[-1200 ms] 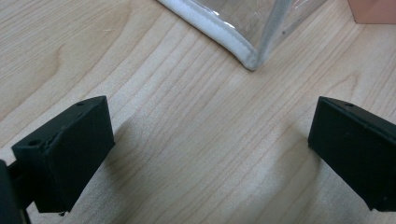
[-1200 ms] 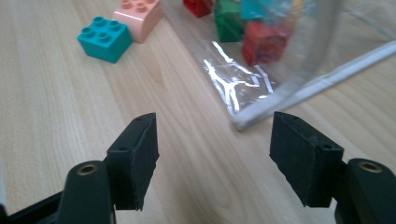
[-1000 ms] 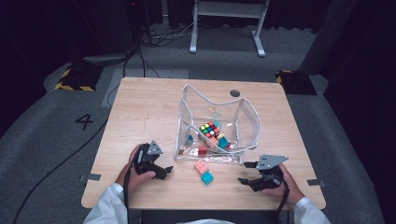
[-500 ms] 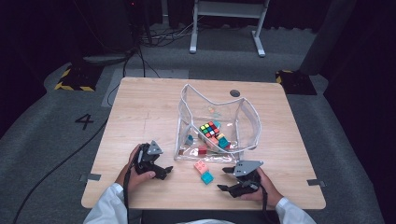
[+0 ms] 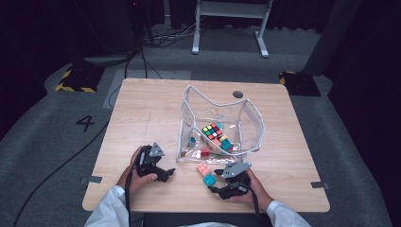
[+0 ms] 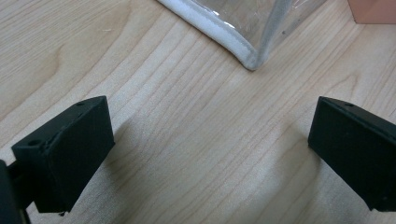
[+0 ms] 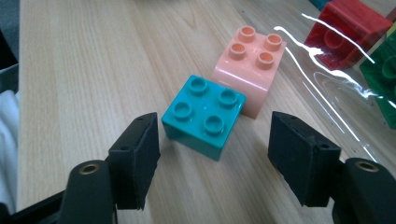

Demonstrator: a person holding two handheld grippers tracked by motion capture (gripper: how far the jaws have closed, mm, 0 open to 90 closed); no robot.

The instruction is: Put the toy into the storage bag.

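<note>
We take the teal brick [image 7: 204, 116] as our target: it sits flat on the table [image 5: 142, 118], studs up, touching the pink brick [image 7: 248, 70] at its 1 o'clock in the right gripper view, and in the high view both lie just outside the clear bag [image 5: 215, 125], at its 6 o'clock edge. The bag stands open with a puzzle cube [image 5: 212, 131], a red brick [image 7: 348, 30] and other small pieces inside, and its plastic wall lies close to the pink brick at 2 o'clock. Our main worry is the squeeze: the teal brick sits turned at an angle to the jaws, so we judge the pads could bite on its corners and make it twist or skid instead of seating flat. A second risk is the neighbour; a jaw coming in too far toward 1 o'clock could shove the pink brick against the bag or pinch both bricks together. The glossy plastic sides may also slip if the grip lands too high near the studs. Our right gripper [image 7: 212, 161] has its jaws spread moderately, wider than the brick, with one pad at its 8 o'clock and the other at its 4 o'clock, neither touching it. Our left gripper [image 6: 205, 149] rests at the bag's 8 o'clock, jaws wide apart over bare wood, holding nothing, the bag's white-edged corner just ahead at 12 o'clock.
</note>
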